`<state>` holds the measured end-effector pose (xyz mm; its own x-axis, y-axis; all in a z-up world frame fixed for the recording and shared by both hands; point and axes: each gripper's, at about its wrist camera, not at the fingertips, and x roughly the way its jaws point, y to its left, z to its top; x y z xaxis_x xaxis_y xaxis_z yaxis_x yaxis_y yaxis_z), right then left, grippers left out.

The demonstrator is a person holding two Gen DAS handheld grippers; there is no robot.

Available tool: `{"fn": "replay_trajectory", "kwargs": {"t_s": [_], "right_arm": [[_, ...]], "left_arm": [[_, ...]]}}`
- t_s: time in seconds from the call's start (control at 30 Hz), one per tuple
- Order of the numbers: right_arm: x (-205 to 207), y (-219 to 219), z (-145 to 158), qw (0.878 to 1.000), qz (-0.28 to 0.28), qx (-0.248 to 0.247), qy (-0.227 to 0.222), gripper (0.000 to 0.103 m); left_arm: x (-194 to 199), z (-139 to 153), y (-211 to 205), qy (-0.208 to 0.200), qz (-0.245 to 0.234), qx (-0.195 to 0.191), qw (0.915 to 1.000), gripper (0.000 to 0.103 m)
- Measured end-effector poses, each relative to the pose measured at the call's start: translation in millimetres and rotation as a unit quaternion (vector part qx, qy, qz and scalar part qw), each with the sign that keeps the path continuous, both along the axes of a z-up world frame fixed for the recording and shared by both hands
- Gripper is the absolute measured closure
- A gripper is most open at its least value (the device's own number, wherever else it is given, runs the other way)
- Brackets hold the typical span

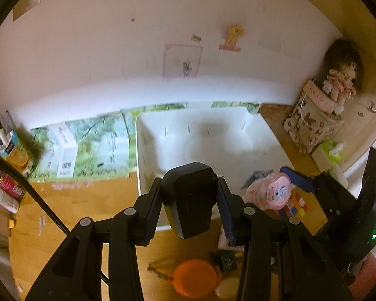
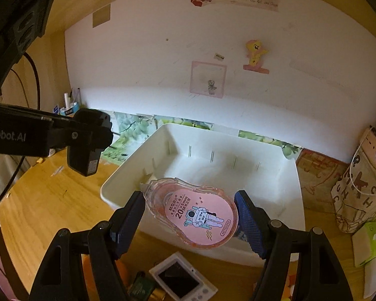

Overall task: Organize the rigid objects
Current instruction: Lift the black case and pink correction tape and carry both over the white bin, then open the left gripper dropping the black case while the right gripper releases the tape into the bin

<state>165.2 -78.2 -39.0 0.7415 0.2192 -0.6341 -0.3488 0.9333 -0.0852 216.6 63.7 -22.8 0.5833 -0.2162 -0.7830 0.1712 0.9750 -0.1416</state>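
Observation:
My left gripper [image 1: 189, 188] is shut on a black boxy device [image 1: 188, 200] and holds it over the near left rim of a white plastic bin [image 1: 148, 150]. In the right wrist view the same device [image 2: 87, 145] hangs to the left of the bin [image 2: 295, 188], above the wooden desk. My right gripper [image 2: 190, 200] is shut on a pink, clear-shelled correction tape [image 2: 195, 215] with an astronaut label. It holds the tape over the bin's near rim. The bin looks empty inside, with slotted walls.
On the desk below the grippers lie an orange round item [image 1: 195, 278] and a small white handheld with a dark screen [image 2: 183, 278]. A printed fabric bag [image 1: 310, 125] with a doll [image 1: 341, 80] stands at the right, by a tissue pack [image 2: 373, 243]. Bottles [image 1: 5, 190] crowd the left edge.

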Motion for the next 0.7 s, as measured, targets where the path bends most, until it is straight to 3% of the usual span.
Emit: {"fn": "replay_trajectory", "kwargs": {"t_s": [0.33,0.5,0.7], "right_arm": [[18,8,-23,1.000,-0.008,-0.008,-0.013,0.029],[27,13,-35,1.000,-0.004,-0.018,0.005,0.029],[29,12,-40,1.000,-0.002,-0.016,0.017,0.029]], "left_arm": [[22,-19,9,-0.068,-0.027,-0.045,0.9963,0.058],[33,-27,13,-0.073,-0.013,-0.079,0.9941,0.058],[41,-36,15,-0.058,-0.005,-0.087,0.9945,0.057]]}}
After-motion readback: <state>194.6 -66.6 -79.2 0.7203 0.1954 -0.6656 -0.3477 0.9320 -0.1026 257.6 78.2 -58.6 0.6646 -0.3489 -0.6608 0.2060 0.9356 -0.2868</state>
